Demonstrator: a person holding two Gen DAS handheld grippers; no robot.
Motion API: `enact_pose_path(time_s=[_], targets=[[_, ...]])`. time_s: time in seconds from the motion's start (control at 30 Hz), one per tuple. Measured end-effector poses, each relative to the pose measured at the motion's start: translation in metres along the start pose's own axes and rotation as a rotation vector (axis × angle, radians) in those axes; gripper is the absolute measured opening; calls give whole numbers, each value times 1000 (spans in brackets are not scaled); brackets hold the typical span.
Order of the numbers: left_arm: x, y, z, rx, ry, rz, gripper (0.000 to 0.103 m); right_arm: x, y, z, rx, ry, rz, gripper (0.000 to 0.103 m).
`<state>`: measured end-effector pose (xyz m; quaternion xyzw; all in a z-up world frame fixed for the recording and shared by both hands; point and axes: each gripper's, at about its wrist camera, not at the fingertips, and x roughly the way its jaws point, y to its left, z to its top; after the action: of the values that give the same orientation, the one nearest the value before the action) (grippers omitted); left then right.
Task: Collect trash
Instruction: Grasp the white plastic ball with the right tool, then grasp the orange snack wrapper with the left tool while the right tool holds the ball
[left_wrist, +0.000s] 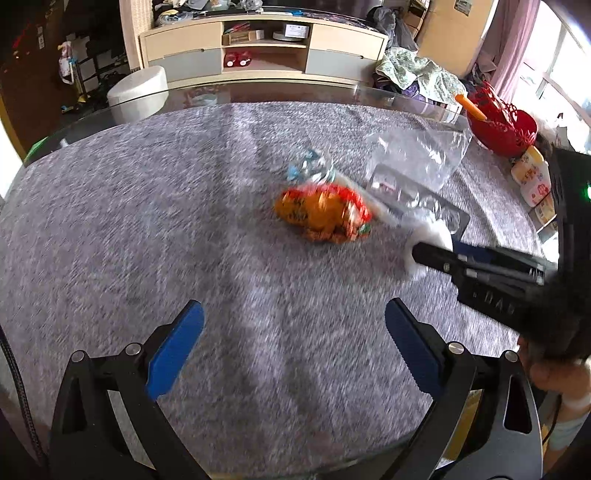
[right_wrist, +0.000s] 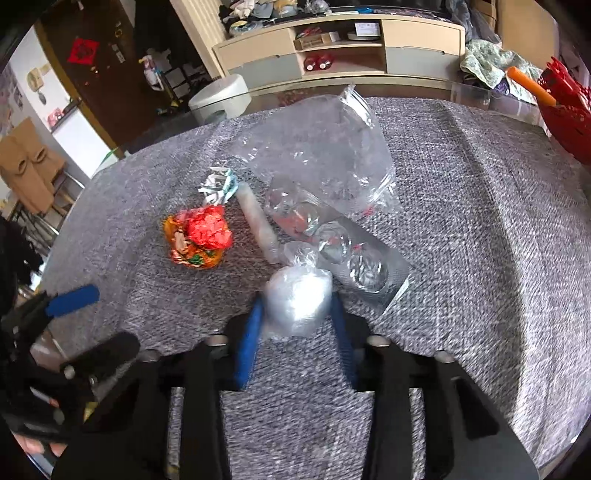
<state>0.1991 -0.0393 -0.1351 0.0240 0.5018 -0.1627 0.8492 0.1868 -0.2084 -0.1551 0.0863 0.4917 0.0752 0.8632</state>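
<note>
2 grippers work over the grey cloth-covered table (right_wrist: 480, 229), and only 1 has anything in it. The right gripper (right_wrist: 297, 314) has its blue pads pressed in on either side of a knotted ball of clear plastic film (right_wrist: 299, 299), whose twisted tail points away from the tool toward the rest of the litter. In the left wrist view the same white wad (left_wrist: 430, 243) sits at the tip of the right gripper (left_wrist: 424, 254), low over the cloth.

The left gripper (left_wrist: 293, 350) stands wide open and empty, its jaws framing bare cloth. Straight ahead of it and a little right lies the crumpled orange and red snack wrapper (left_wrist: 321, 212), nearer to this hand than to the other; it is a roughly round wad with no clear long axis, so I judge it the natural next pick for the left.

Just beyond the held ball, a clear blister tray (right_wrist: 332, 243) runs diagonally from upper left to lower right, with a slim pale tube (right_wrist: 258, 225) beside it on nearly the same line. A loose transparent bag (right_wrist: 325, 147) lies behind the tray and appears empty; a small blue and white wrapper (right_wrist: 219, 184) sits at the tube's far end. No bin shows on the table. The red basket (left_wrist: 502, 129) at the far edge holds an orange-handled item.
</note>
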Motion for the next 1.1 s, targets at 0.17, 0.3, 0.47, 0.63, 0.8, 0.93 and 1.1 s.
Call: enact_pose_path(time_s=[0.17, 0.3, 0.47, 0.63, 0.8, 0.93, 1.1], targets=[[19, -1, 23, -15, 4, -10, 93, 0, -8, 4, 8, -1, 1, 26], [34, 0, 38, -34, 15, -27, 93, 0, -11, 6, 18, -1, 17, 26], [47, -2, 52, -30, 17, -38, 93, -1, -14, 6, 25, -3, 35, 26], [60, -6, 60, -14, 20, -53, 89, -1, -17, 6, 36, -7, 43, 26], [63, -11, 57, 19, 5, -53, 65, -6, -23, 1, 40, -6, 35, 26], [53, -13, 52, 15, 2, -65, 51, -17, -22, -6, 42, -12, 27, 26], [23, -16, 39, 19, -38, -66, 51, -40, -19, -17, 36, -30, 16, 26]])
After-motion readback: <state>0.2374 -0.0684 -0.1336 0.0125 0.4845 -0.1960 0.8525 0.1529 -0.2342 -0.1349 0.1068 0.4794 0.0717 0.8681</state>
